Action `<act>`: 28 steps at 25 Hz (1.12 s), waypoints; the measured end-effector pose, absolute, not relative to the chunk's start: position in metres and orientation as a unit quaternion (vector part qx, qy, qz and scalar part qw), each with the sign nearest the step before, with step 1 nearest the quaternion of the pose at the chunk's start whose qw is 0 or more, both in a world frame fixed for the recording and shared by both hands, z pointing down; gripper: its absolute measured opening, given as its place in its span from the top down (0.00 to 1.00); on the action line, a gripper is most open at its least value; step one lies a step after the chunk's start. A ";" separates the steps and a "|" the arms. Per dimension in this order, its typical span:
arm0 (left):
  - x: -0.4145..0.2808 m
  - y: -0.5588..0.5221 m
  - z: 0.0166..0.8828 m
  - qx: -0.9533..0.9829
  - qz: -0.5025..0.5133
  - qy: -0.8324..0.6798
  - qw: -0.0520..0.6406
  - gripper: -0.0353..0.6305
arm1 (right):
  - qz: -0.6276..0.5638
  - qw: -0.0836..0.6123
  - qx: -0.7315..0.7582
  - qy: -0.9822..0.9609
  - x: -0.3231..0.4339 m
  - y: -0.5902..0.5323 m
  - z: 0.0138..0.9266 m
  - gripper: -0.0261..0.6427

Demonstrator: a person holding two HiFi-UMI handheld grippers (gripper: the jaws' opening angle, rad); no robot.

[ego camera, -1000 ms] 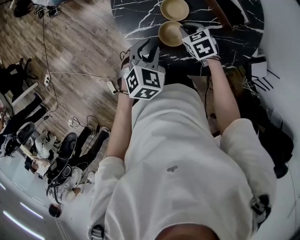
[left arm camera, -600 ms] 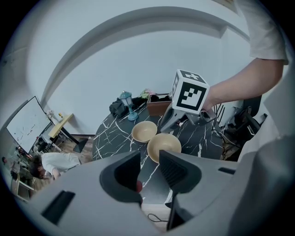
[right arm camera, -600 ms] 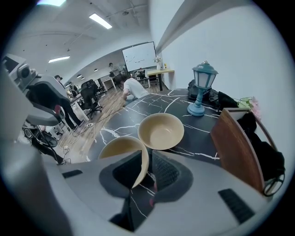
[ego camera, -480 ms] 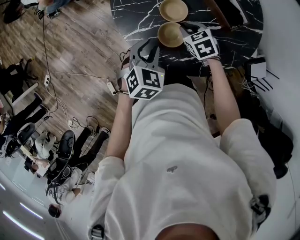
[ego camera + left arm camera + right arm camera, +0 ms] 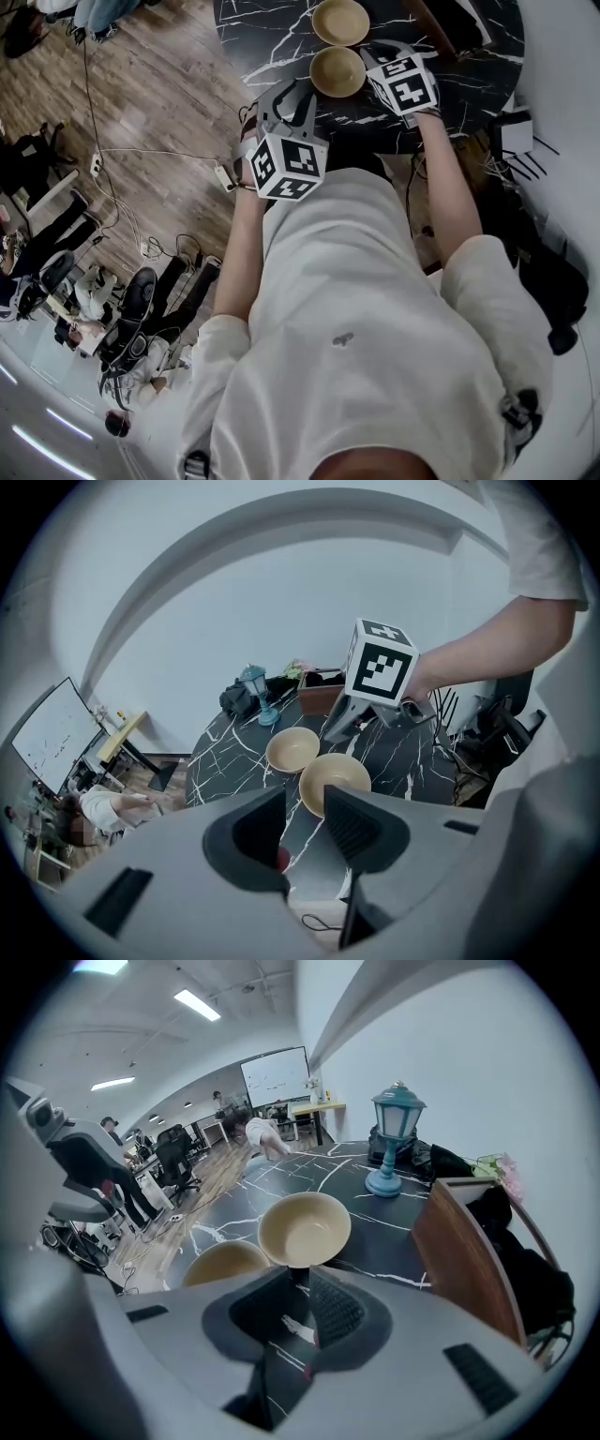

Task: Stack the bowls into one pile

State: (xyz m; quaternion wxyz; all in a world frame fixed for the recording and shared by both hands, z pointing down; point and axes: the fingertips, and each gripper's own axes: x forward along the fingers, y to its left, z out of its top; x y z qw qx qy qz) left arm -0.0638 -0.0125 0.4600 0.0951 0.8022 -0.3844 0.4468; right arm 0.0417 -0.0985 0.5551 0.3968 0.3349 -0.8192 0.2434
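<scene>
Two tan bowls stand apart on the black marble table (image 5: 272, 37). The far bowl (image 5: 340, 21) (image 5: 305, 1229) (image 5: 292, 749) sits just behind the near bowl (image 5: 337, 71) (image 5: 225, 1265) (image 5: 335, 782). My right gripper (image 5: 375, 58) (image 5: 300, 1281) (image 5: 336, 731) is low over the table, right of the near bowl. Its jaws are closing, still apart, and the far bowl's near rim lies just past the fingertips, not pinched. My left gripper (image 5: 292, 94) (image 5: 302, 803) hangs open and empty at the table's near edge, short of the near bowl.
A blue lantern lamp (image 5: 392, 1138) (image 5: 258, 691) stands at the table's back. A wooden box (image 5: 464, 1251) holding dark cloth lies on the right. Cables (image 5: 141, 159) run over the wooden floor on the left, where a person's legs and shoes (image 5: 141, 300) show.
The head view has drifted slightly. Both bowls and both grippers keep their places.
</scene>
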 end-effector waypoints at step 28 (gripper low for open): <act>-0.051 -0.017 0.480 0.796 0.472 -0.361 0.112 0.76 | 0.321 0.331 0.383 -0.801 0.053 -0.149 0.572 0.83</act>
